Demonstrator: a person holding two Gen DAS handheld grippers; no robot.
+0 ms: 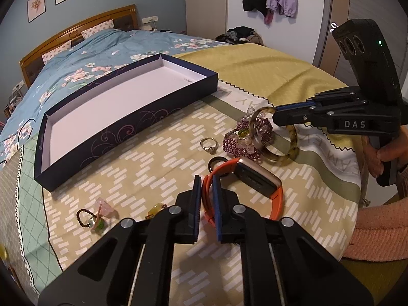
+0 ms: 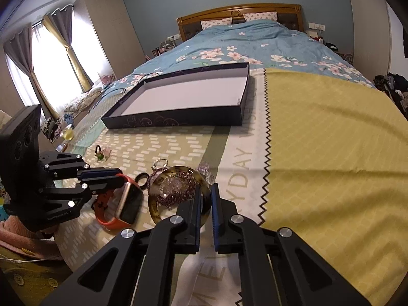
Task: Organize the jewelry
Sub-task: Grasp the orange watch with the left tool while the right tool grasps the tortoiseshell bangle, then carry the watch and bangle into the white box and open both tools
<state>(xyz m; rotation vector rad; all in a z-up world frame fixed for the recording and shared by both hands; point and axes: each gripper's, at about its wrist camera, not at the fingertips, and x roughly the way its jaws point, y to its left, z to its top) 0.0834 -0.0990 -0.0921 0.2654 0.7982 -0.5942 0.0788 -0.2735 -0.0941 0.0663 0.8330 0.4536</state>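
Note:
My left gripper (image 1: 206, 182) is shut on the strap of an orange smartwatch (image 1: 257, 178) lying on the bedspread; it also shows in the right wrist view (image 2: 112, 177) beside the watch (image 2: 122, 204). My right gripper (image 2: 206, 191) is shut on the rim of a tortoiseshell bangle (image 2: 155, 211), tilted up over a purple bead bracelet (image 2: 178, 191). In the left view the right gripper (image 1: 276, 116) holds that bangle (image 1: 285, 153) above the beads (image 1: 237, 142). An open dark box (image 1: 61, 160) with a white inside stands behind.
A gold ring (image 1: 209, 145) and a small black ring (image 1: 215, 164) lie near the watch. A beaded charm bracelet (image 1: 93, 216) and a yellow charm (image 1: 155, 209) lie front left. The box also shows in the right view (image 2: 178, 119). The bed edge is close at front and right.

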